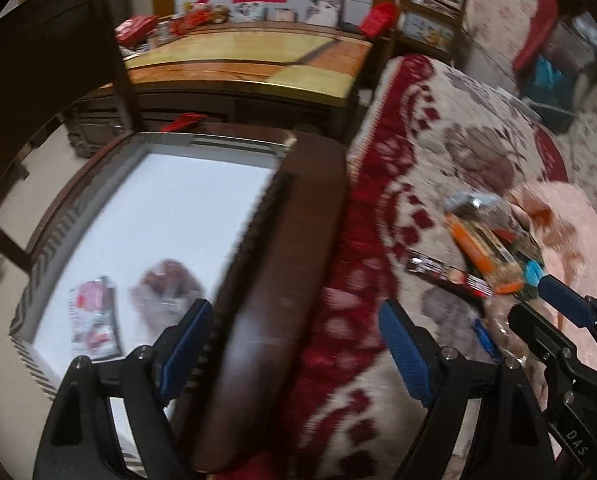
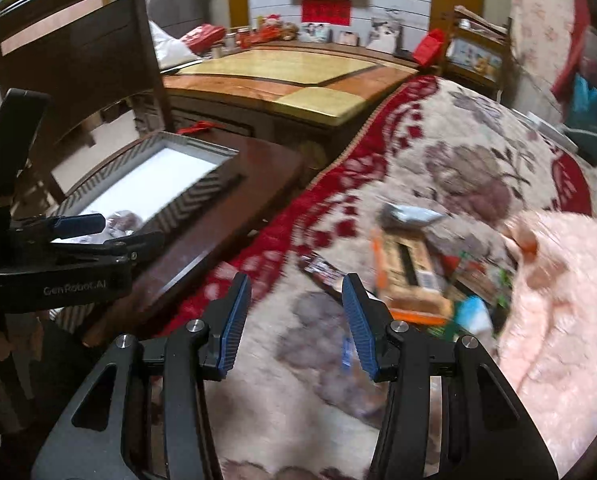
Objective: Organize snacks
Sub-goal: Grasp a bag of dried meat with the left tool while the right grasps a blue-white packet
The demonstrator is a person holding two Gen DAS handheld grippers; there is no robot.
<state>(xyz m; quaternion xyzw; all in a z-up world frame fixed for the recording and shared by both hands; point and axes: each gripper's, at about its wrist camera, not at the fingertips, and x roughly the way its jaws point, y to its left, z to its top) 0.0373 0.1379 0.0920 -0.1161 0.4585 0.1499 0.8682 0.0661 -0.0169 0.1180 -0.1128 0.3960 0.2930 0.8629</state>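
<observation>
The left gripper hangs over the dark wooden edge between the box and the blanket, jaws wide apart with nothing between them. The right gripper is over the blanket, jaws partly apart and empty; behind its blue pads only blurred fabric and a small blue wrapper show.

The left wrist view looks down into the box: its white floor holds a pink-and-white packet and, just beside it, a clear bag of reddish snacks. The right wrist view shows that box only at a slant; the left gripper crosses in front of it, and only a bit of the clear bag peeps out there.

The snack pile is plainer in the right wrist view: an orange-edged box, a grey pouch, a dark bar and green packets lie touching on the blanket, against a pink cloth. In the left wrist view the same pile sits at the right, the right gripper in front of it. Both views are blurred, so no labels can be read.
</observation>
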